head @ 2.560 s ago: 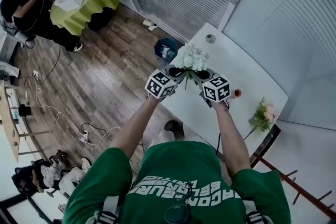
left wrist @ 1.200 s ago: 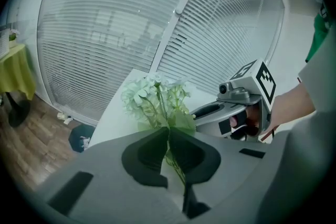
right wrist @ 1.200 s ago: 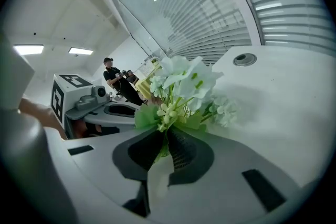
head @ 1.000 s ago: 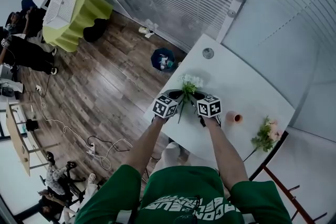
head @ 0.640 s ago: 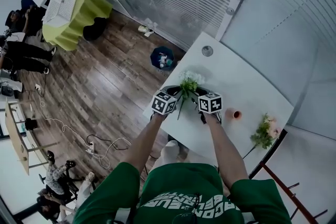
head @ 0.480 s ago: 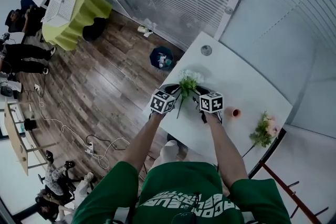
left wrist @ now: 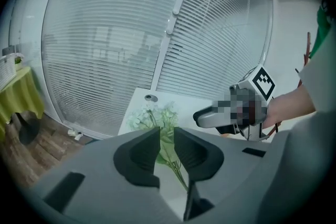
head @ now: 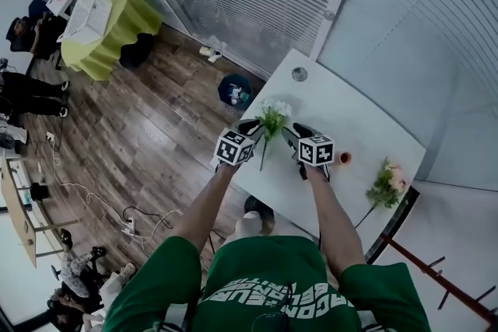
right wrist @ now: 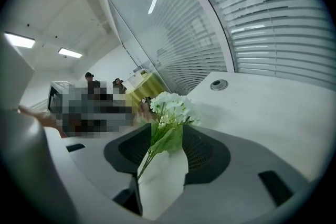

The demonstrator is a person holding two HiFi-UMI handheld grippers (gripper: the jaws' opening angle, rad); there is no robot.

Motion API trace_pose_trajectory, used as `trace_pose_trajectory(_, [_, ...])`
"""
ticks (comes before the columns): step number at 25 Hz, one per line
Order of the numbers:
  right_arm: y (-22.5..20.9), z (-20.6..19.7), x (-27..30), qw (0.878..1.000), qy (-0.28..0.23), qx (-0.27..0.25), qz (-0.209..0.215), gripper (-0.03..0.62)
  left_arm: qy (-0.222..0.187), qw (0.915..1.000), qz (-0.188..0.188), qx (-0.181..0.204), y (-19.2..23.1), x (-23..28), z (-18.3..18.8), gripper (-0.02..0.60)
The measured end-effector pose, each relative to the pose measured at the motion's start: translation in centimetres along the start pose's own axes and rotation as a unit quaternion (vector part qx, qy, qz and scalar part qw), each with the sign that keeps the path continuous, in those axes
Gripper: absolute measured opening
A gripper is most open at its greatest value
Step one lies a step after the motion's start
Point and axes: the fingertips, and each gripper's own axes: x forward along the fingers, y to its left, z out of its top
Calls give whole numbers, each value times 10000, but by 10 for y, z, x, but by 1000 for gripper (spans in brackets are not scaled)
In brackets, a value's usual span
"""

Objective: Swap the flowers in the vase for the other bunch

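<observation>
One green shirt [head: 264,260] shows unreadable white lettering.

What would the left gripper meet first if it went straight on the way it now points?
Most likely the white flower bunch: its leaves show between the jaws of the left gripper, which have just been opening. Behind it lies the white table. Depth is unclear.
</observation>
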Motion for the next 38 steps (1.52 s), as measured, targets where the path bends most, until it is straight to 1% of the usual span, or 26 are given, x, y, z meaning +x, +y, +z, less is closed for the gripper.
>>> trace_pose_trajectory(6, [20, 20, -34, 9985, -423, -253, -216, 172, -248, 9994, -111, 215, -18, -21, 17, 71])
trace_pose_trajectory(9, [30, 24, -52, 9970, -610, -368, -316, 166, -324, 9988, -202, 310, -28, -30, 19, 69])
trace_pose_trajectory(15, [50, 27, -91, 9923, -972, -545, -540, 77, -477, 9969, -396, 488, -53, -49, 23, 69])
trace_pose_trajectory(18, [58, 23, -108, 9899, -1127, -571, -641, 52, -576, 9950, -531, 614, -68, -55, 30, 61])
trace_pose_trajectory(21, [63, 22, -128, 9861, -1342, -591, -776, 35, -726, 9921, -685, 760, -85, -61, 40, 38])
trace_pose_trajectory(25, [71, 24, -163, 9789, -1686, -625, -972, 21, -983, 9857, -915, 1017, -114, -68, 60, 11])
trace_pose_trajectory(29, [75, 22, -201, 9709, -1983, -623, -1190, 17, -1142, 9778, -1183, 1298, -149, -71, 75, 9])
trace_pose_trajectory(35, [74, 18, -265, 9555, -2345, -667, -1658, 14, -1416, 9631, -1606, 1629, -205, -82, 101, 8])
trace_pose_trajectory(38, [68, 7, -297, 9479, -2472, -632, -1906, 14, -1468, 9555, -1829, 1791, -231, -82, 106, 8])
